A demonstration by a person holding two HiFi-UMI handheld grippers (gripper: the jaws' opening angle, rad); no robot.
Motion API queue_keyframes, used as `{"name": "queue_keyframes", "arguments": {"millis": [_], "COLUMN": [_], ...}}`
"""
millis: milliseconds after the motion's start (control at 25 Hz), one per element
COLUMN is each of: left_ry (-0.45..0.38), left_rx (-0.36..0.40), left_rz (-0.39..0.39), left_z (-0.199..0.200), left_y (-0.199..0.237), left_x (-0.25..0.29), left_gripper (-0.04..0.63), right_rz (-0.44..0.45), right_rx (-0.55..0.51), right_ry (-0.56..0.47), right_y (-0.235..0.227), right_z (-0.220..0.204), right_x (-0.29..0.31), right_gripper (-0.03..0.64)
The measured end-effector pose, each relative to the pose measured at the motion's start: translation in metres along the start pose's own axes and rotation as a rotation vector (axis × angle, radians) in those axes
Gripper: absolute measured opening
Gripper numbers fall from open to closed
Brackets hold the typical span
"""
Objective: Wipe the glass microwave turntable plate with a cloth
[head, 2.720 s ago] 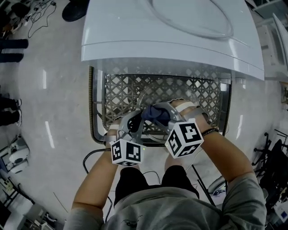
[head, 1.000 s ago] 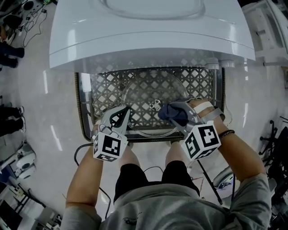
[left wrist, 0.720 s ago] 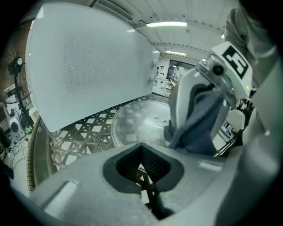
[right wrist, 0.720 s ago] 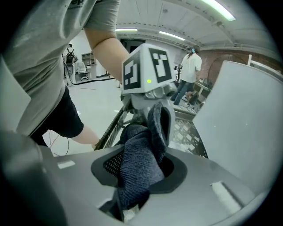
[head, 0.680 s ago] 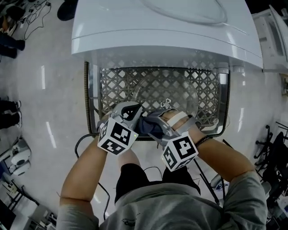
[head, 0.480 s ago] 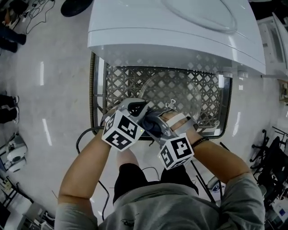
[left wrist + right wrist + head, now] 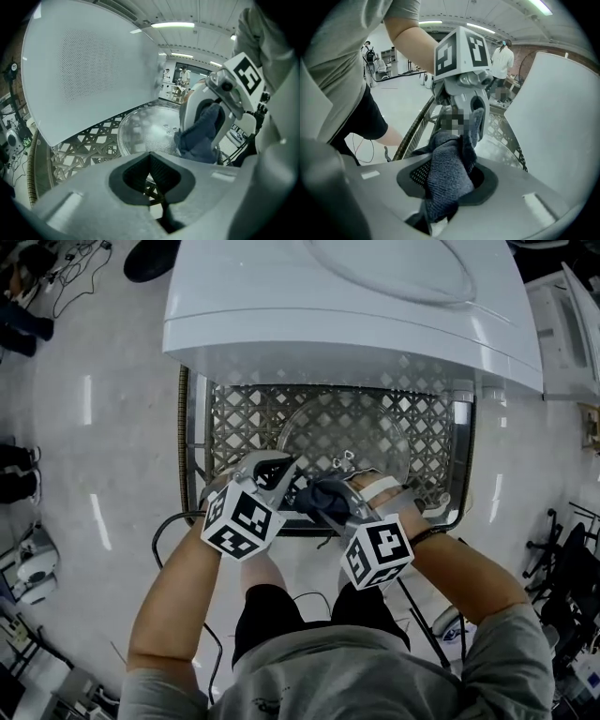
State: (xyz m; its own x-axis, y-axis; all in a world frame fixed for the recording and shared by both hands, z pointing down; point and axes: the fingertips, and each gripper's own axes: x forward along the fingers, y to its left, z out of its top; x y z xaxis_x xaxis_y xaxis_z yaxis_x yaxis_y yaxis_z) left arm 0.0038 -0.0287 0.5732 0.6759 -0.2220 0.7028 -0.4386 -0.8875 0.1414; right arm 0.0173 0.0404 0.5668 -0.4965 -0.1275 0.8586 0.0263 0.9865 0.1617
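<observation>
- Fingers of the right gripper [image 7: 446,186] are clamped on the dark blue cloth [image 7: 452,159]. A thick wad of it bulges forward past the tips, so the fabric, not the hard jaws, meets the glass.
- The left gripper [image 7: 151,161] has its jaws drawn together with nothing clearly between them. Its tip sits at the near rim of the glass plate [image 7: 345,432], probably to steady the plate. I cannot tell whether a sliver of rim is pinched.
- The plate lies flat on the lattice floor of the basket [image 7: 187,465], right of centre. Being bedded there gives it support under the pressure of wiping.
- The cloth hangs at the plate's near edge and seems to touch it. I judge that most of the glass remains to be covered.
- The two grippers crowd together at the near side, just beside each other, so a sideways stroke to the left has little room.
- Open glass lies ahead and to the right. The far side is bounded by the overhanging white panel [image 7: 347,324], and the basket's raised rim closes in on the right.
- Pushing hard toward an edge could skid the smooth plate across the lattice.
</observation>
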Motion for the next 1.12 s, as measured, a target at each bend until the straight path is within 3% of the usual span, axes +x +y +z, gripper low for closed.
{"name": "queue_keyframes", "arguments": {"millis": [360, 600, 960, 1120], "left_ry": [0.003, 0.001, -0.003, 0.000], "left_rx": [-0.011, -0.019, -0.028, -0.024], "left_rz": [0.014, 0.026, 0.043, 0.039], "left_z": [-0.013, 0.001, -0.001, -0.017], "left_y": [0.018, 0.009, 0.007, 0.017], "left_x": [-0.034, -0.039, -0.041, -0.013], "left_gripper": [-0.003, -0.003, -0.002, -0.002], "right_rz": [0.019, -0.011, -0.019, -0.005], "right_rx": [0.024, 0.046, 0.041, 0.042], "right_ry": [0.153, 0.153, 0.163, 0.056], "right_y": [0.005, 0.005, 0.006, 0.009], "right_z": [-0.064, -0.083, -0.075, -0.044], "right_x": [-0.054, -0.085, -0.083, -0.044], "right_gripper": [0.126, 0.126, 0.126, 0.127]}}
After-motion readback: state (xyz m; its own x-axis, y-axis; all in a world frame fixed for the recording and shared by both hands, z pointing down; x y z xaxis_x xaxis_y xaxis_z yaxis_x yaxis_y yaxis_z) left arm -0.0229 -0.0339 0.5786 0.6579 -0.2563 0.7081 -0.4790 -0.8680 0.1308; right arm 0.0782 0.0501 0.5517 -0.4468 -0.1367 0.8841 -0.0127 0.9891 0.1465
